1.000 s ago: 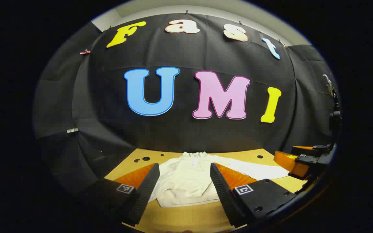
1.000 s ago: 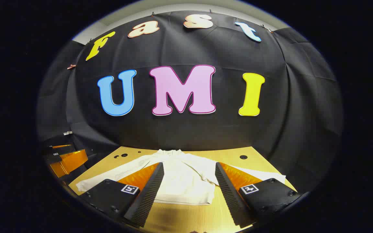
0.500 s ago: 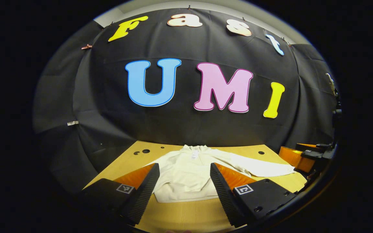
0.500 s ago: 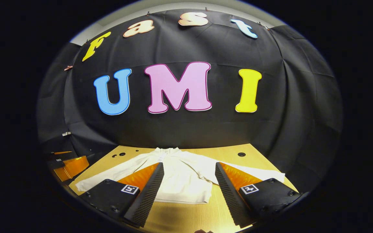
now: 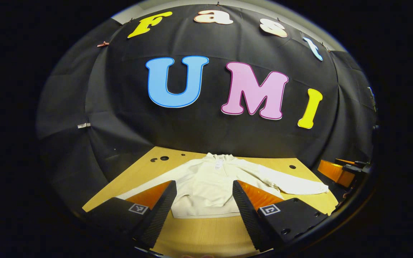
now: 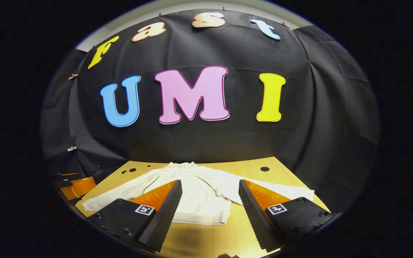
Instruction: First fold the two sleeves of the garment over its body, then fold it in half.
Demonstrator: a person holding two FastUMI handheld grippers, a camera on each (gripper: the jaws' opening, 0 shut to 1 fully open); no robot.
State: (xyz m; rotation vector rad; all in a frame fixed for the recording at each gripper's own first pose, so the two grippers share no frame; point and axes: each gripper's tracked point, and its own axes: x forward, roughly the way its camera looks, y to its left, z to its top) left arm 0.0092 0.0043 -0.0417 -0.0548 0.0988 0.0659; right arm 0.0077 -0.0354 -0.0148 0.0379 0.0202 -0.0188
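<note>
Two grippers: left gripper [image 5: 203,206] and right gripper [image 6: 209,206], jaws wide, holding nothing
Garment: white garment [image 5: 206,188] flat on table [image 5: 206,236], sleeves spread

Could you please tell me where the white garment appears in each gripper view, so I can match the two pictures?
Left gripper view: the garment lies low at centre, behind the open left gripper, one sleeve stretching right.
Right gripper view: the garment lies low at centre, behind the open right gripper, sleeves spread to both sides.
Shared landmark: the tag at its collar.
</note>
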